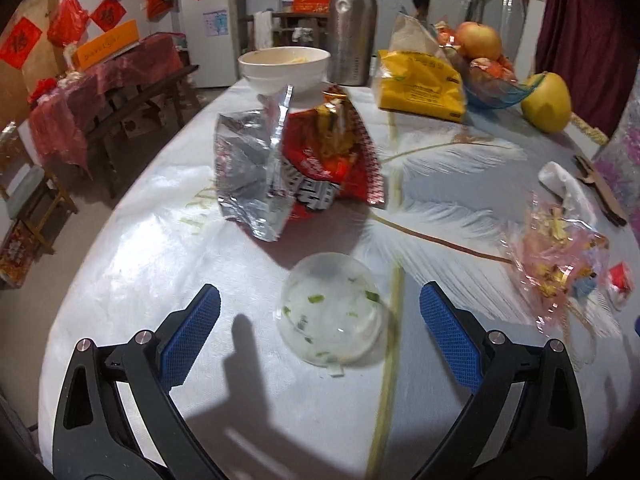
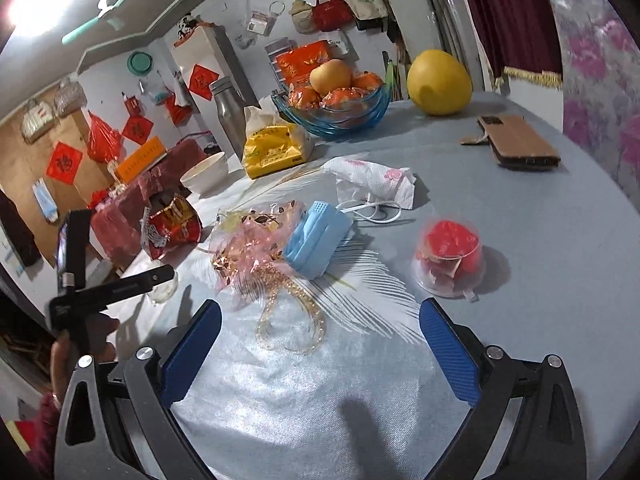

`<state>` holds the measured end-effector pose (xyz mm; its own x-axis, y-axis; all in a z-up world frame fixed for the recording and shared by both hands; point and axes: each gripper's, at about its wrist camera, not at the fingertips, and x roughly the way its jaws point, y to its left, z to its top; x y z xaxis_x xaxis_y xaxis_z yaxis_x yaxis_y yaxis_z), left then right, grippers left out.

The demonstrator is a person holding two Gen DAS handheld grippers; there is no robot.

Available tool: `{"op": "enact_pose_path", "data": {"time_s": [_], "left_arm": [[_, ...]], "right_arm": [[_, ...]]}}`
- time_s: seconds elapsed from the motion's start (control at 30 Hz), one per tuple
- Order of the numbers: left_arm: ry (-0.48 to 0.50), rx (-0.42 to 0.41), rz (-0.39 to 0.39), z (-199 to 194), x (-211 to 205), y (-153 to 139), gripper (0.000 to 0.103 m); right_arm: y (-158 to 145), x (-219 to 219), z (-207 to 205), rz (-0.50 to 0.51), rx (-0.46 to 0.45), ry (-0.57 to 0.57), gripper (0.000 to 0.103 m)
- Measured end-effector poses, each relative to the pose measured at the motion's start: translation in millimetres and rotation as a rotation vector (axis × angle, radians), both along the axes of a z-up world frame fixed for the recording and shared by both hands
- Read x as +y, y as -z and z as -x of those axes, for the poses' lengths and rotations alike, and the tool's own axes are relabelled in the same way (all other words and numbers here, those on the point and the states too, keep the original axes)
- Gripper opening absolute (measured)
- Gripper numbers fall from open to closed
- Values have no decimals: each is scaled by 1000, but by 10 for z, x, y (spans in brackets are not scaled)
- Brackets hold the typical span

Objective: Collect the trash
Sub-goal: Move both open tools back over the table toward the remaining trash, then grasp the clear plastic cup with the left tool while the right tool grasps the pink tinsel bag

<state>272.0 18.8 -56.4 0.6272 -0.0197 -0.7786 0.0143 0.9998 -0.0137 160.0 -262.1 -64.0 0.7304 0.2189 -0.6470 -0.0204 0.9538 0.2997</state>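
Over a white feather-print counter (image 1: 460,184) strewn with wrappers, the left gripper (image 1: 320,334), spread wide, hovers with a clear round plastic lid flecked with green scraps (image 1: 332,316) lying apparently flat between its fingers, while the right gripper (image 2: 320,346), also spread, faces crinkled pink-and-gold cellophane wrap (image 2: 252,252) just ahead.

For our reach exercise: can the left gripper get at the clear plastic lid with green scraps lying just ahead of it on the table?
Probably yes. The left gripper is open, and the clear plastic lid lies flat between its fingers with nothing in front. The torn snack bag sits farther back, out of the way.
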Motion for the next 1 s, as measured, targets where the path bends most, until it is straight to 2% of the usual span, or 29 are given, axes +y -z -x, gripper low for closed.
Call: {"op": "enact_pose_path", "data": {"time_s": [0.03, 0.07, 0.1, 0.13, 0.43, 0.57, 0.77, 0.83, 0.9, 1.0], "left_arm": [[5, 8, 5, -14, 1, 13, 86], [19, 25, 19, -37, 1, 39, 71], [24, 40, 25, -55, -5, 60, 66], [16, 27, 14, -41, -10, 54, 56], [37, -83, 52, 158, 8, -84, 55], [45, -119, 42, 219, -14, -131, 55], [57, -118, 59, 239, 18, -131, 55], [59, -117, 67, 244, 30, -133, 55], [62, -120, 76, 253, 41, -136, 55], [67, -124, 86, 259, 55, -143, 55]], "right_arm": [[8, -12, -4, -13, 3, -2, 97], [12, -27, 0, -24, 4, -4, 97], [15, -38, -1, -32, 5, -6, 97], [17, -47, -2, -38, 6, -6, 97], [23, -44, -5, -48, 15, -4, 97], [0, 46, -17, 16, 17, -4, 97], [-56, 266, -178, 119, 2, -38, 97], [-46, 339, -334, 135, 17, -55, 91], [-40, 408, -473, 150, 38, -77, 78], [-78, 540, -603, 149, 37, -120, 77]]}}
